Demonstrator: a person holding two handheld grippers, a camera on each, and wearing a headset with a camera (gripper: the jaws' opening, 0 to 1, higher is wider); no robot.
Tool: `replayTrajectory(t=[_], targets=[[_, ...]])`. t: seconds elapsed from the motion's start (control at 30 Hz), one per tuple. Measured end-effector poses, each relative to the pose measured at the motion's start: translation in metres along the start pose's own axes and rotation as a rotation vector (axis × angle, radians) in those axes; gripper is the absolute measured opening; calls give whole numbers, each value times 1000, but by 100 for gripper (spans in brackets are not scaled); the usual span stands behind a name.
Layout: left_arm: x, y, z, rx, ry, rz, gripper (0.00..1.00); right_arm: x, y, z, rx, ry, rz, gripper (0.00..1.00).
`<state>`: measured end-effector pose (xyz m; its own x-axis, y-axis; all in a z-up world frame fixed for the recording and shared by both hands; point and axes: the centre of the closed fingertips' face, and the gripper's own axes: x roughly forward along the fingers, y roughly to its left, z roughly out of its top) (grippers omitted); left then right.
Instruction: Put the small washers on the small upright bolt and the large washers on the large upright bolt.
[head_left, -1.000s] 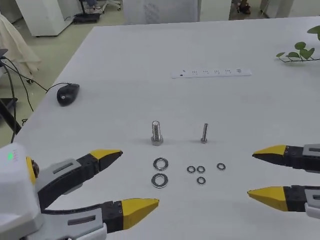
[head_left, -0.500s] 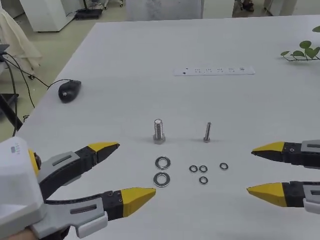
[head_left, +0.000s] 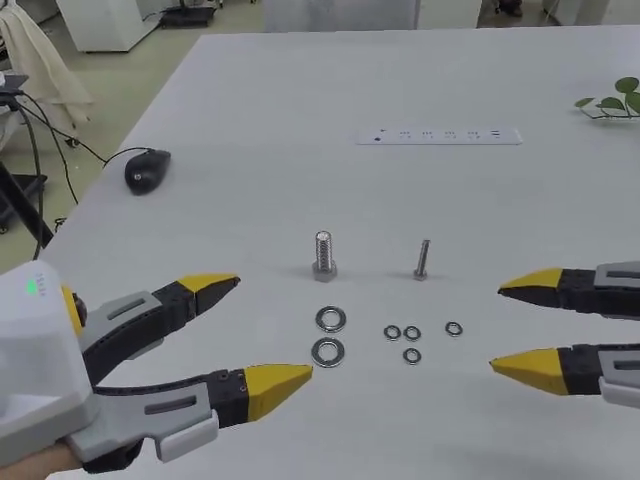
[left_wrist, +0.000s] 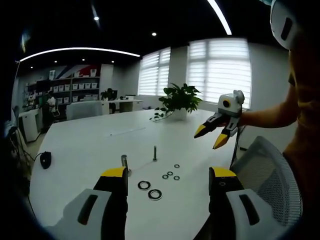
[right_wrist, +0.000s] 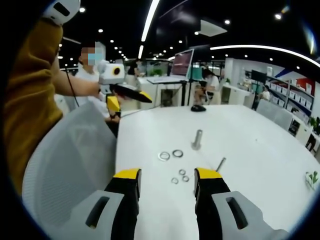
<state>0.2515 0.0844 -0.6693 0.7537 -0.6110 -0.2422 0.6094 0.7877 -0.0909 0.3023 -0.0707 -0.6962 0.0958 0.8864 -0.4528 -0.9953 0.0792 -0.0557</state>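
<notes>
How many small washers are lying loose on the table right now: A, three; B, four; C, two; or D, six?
B: four small washers lie flat on the table, just in front of the small upright bolt.

The right gripper (right_wrist: 167, 176) is held over the white table (right_wrist: 260, 145), yellow-tipped jaws set apart, nothing gripped. Two large washers (right_wrist: 177, 153) are seen side by side ahead, small washers (right_wrist: 182, 172) clustered nearer. The large bolt (right_wrist: 197, 139) is stood upright beyond; the small bolt (right_wrist: 220, 164) is just beside one jaw tip. The left gripper (right_wrist: 129, 101) is noted upper left, jaws parted.
</notes>
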Motion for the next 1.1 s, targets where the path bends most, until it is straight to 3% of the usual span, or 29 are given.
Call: replayTrajectory(t=[0.4, 0.77, 1.1], targets=[[7, 6, -9, 5, 22, 5, 65, 9, -12, -7, -20, 42, 37, 45], [13, 14, -22, -12, 49, 10, 64, 17, -28, -17, -64, 131, 85, 45], [9, 14, -18, -37, 27, 13, 64, 27, -43, -22, -98, 213, 141, 45]])
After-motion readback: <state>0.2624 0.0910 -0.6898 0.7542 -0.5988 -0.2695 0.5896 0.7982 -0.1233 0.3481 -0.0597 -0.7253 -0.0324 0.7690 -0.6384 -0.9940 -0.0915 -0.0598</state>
